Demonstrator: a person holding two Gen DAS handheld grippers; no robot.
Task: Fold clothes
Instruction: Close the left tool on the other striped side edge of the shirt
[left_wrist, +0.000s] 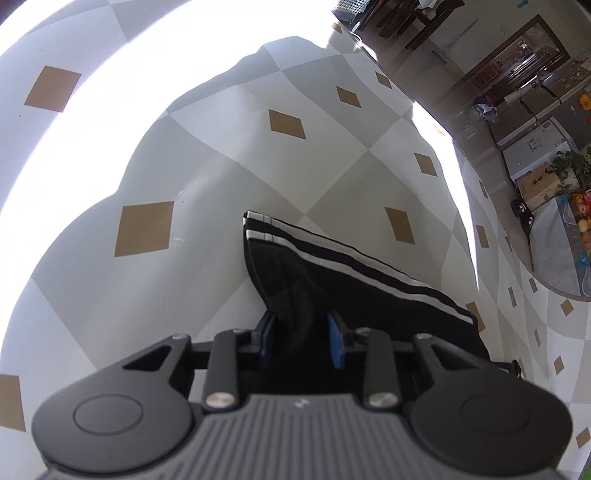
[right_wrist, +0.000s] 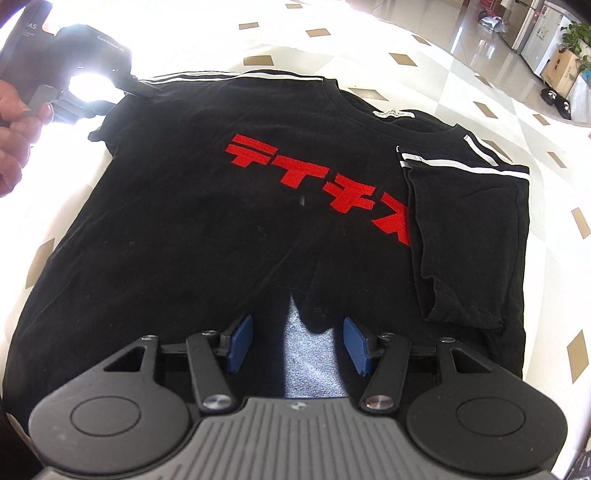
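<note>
black cotton t-shirt (right_wrist: 229, 206) with red lettering lies flat on the checkered tabletop (right_wrist: 461, 66). left tongs (left_wrist: 301, 332) pinch its striped sleeve (left_wrist: 332, 273); right tongs (right_wrist: 297, 343) hover parted above its hem, clasping nothing.

A table covering (left_wrist: 207, 147) of pale grey and white checks with small tan diamonds spreads across the view, glaring white where light strikes it. Far right, beyond its edge, a potted plant (left_wrist: 570, 166) stands beside a cardboard box (left_wrist: 539, 186). A white cabinet (right_wrist: 543, 31) stands by that plant on a shiny floor (right_wrist: 476, 40).
</note>
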